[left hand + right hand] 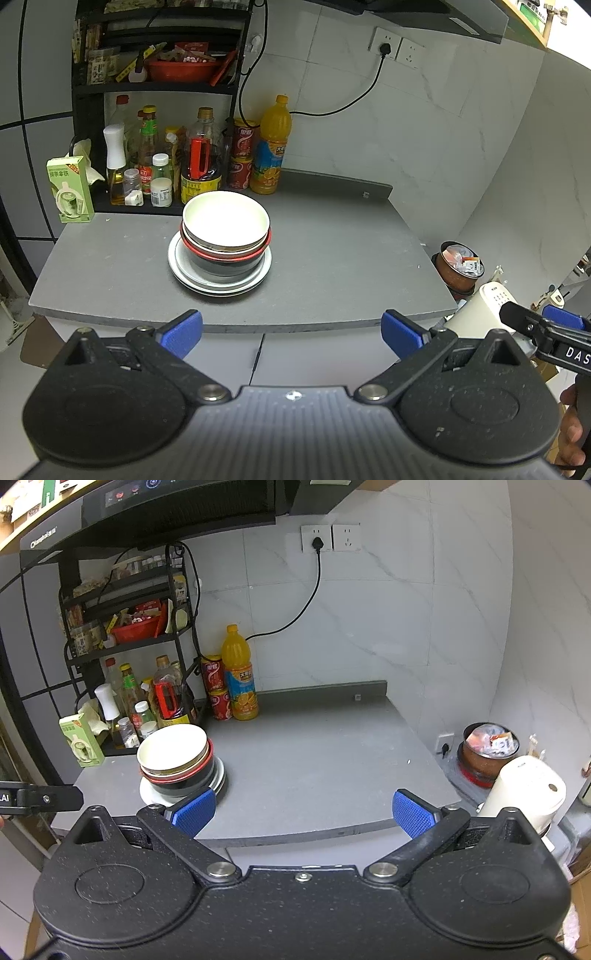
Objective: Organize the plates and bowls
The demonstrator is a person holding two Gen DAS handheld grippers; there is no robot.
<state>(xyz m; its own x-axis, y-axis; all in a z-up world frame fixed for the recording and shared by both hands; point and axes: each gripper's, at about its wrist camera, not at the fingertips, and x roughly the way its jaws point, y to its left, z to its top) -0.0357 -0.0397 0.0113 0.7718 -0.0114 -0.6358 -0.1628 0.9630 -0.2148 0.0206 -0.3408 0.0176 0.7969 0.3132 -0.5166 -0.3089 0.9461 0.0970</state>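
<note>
A stack of dishes stands on the grey counter (332,251): a white bowl (225,221) on top, nested in a red-rimmed black bowl (225,264), on white plates (184,273). In the right wrist view the same white bowl (171,747), black bowl (184,782) and plates (219,775) sit at the left. My left gripper (291,332) is open, held back from the counter's front edge, facing the stack. My right gripper (303,812) is open too, off the front edge, to the right of the stack. Neither holds anything.
Bottles and cans (177,162) crowd a black rack (159,85) at the back left, with an orange juice bottle (271,147) and a green carton (70,190). A brown pot (487,753) and a white kettle (524,790) stand lower right. A cord (314,590) hangs from a wall socket.
</note>
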